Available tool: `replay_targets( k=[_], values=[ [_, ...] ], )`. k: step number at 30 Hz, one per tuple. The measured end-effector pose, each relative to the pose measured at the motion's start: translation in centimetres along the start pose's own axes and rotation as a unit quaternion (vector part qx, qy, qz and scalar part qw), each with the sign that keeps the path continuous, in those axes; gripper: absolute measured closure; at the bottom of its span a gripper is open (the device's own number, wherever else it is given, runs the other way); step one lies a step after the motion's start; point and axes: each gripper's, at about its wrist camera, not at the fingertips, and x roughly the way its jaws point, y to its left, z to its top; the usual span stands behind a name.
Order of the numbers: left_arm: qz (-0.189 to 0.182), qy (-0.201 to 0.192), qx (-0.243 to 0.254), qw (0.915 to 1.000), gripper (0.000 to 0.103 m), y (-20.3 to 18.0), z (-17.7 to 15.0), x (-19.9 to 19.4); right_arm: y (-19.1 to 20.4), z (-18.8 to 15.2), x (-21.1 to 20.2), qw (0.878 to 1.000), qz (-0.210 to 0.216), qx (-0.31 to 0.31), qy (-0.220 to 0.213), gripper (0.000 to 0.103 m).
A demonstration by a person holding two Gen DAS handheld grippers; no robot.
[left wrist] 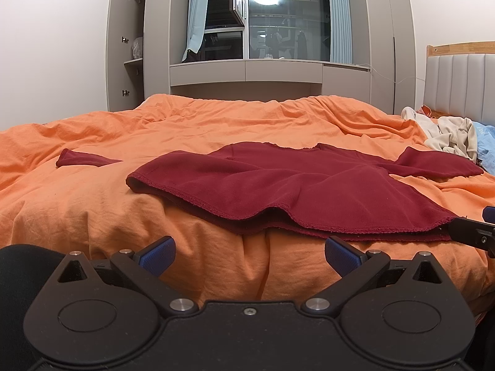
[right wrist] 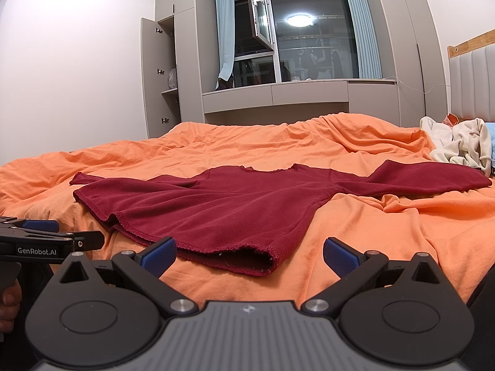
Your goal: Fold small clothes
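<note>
Nearest my lens is the left gripper [left wrist: 250,255], its blue pads spread wide with nothing between them, hanging just short of the bed's near edge. My right gripper [right wrist: 249,255] is the same: jaws apart, empty, hovering over bare orange duvet [right wrist: 386,232] just in front of the shirt's hem.

Beyond them lies the dark red long-sleeved shirt [left wrist: 294,182], spread mostly flat on the duvet with its neckline away from me and the hem toward me. One sleeve reaches out to the right, its cuff near a heap of cream clothes [left wrist: 448,136] by the headboard; the other runs left, partly hidden behind the body in the left view (only its cuff peeks out there).

I judge folding has not begun. The hem is rippled and lifted in the middle, so I would first take both bottom corners, one per gripper, and tug gently outward to flatten it. The knit looks soft and thick, so I would pinch both layers well inside the raw edge. The quilt beneath is puffy; I would come in low and avoid catching orange fabric with the shirt.
</note>
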Motion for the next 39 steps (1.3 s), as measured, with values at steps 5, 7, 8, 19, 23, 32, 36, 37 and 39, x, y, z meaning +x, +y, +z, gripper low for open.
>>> replay_targets(
  k=[5,7,8,19,23,32,36,37,39],
  values=[
    [0.0,0.0,0.0,1.0,0.001,0.0,0.0,0.0,0.0,0.0,0.1,1.0,0.0,0.0,0.0,0.0],
    [0.0,0.001,0.0,1.0,0.001,0.0,0.0,0.0,0.0,0.0,0.1,1.0,0.0,0.001,0.0,0.0],
    [0.001,0.001,-0.001,1.0,0.001,0.0,0.0,0.0,-0.1,0.0,0.1,1.0,0.0,0.001,0.0,0.0],
    [-0.048,0.024,-0.014,0.9985,0.001,0.2,1.5,1.4,-3.8,2.2,0.6,0.997,0.003,0.073,-0.019,0.0],
    [-0.071,0.019,0.0,0.9973,0.001,-0.7,3.8,2.7,-7.0,4.5,1.9,0.994,-0.017,0.102,-0.022,0.0],
    [-0.078,0.027,0.005,0.9965,0.001,-3.5,10.1,10.2,-17.5,8.7,6.8,0.976,-0.1,0.19,-0.023,0.0],
    [-0.074,0.043,0.006,0.9963,0.001,-4.6,12.2,14.5,-23.6,9.5,10.0,0.952,-0.144,0.268,-0.011,0.0],
    [-0.076,0.046,0.005,0.996,0.001,-4.8,12.8,15.6,-25.2,9.6,10.8,0.944,-0.153,0.292,-0.008,0.0],
    [-0.077,0.051,0.004,0.9957,0.001,-5.2,13.8,17.6,-28.7,9.4,12.3,0.928,-0.171,0.331,-0.003,0.0]
  ],
)
